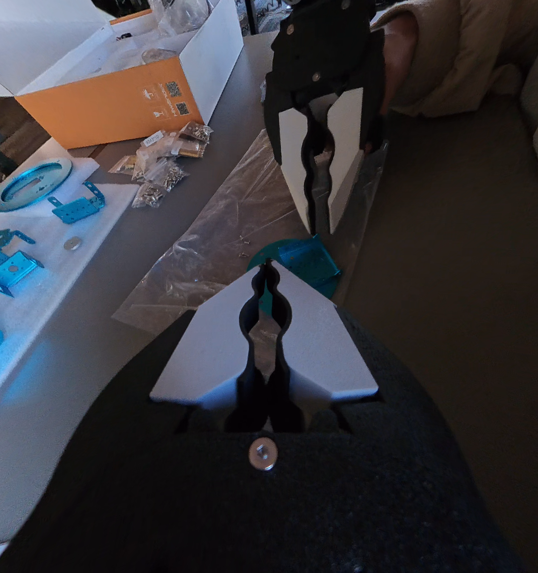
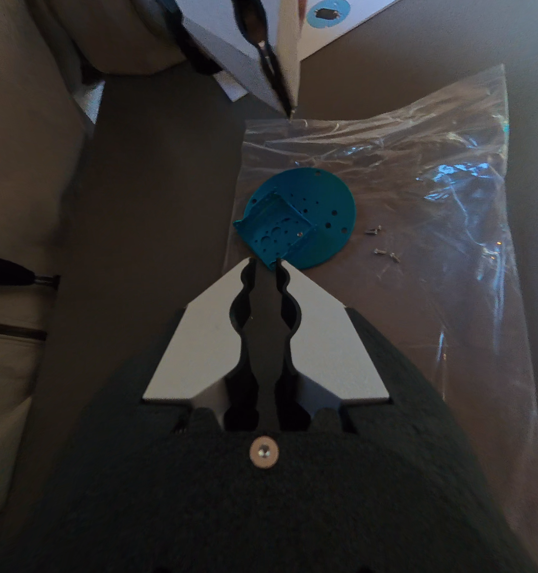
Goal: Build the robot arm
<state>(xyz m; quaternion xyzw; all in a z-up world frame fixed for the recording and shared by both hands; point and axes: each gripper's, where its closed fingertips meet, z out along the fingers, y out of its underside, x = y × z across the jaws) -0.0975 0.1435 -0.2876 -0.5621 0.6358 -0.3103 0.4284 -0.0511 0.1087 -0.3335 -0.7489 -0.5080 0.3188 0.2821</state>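
Tongs first: the left gripper [image 1: 267,263] has its tips drawn right together, hovering over the near rim of a round blue disc [image 2: 323,217]. Something tiny and pale may sit at those tips, but I cannot tell whether anything is held. In the right wrist view, the tips stand above the edge of the clear plastic bag [image 2: 416,186].

Now the right gripper [image 2: 265,262]: jaws narrow but parted, with a slim gap between them. The corner of a blue U-shaped bracket [image 2: 277,232] pokes into that gap. Whether the fingers actually touch it, I cannot tell. A beige sleeve [image 1: 463,55] shows behind this gripper.

That bracket sits on the disc, overhanging its rim on the right gripper's side. The disc lies flat on the bag, and the bag lies spread on the grey table [image 2: 168,186]. A few loose screws [image 2: 373,230] lie on the bag just beside the disc.

Off to the left, well apart, a white foam sheet [image 1: 29,341] carries more blue parts: a ring [image 1: 32,186], several perforated brackets [image 1: 78,207], and a small washer [image 1: 72,243]. Beyond it lies a heap of small hardware packets [image 1: 162,167], and behind them an open orange-and-white box [image 1: 106,102].
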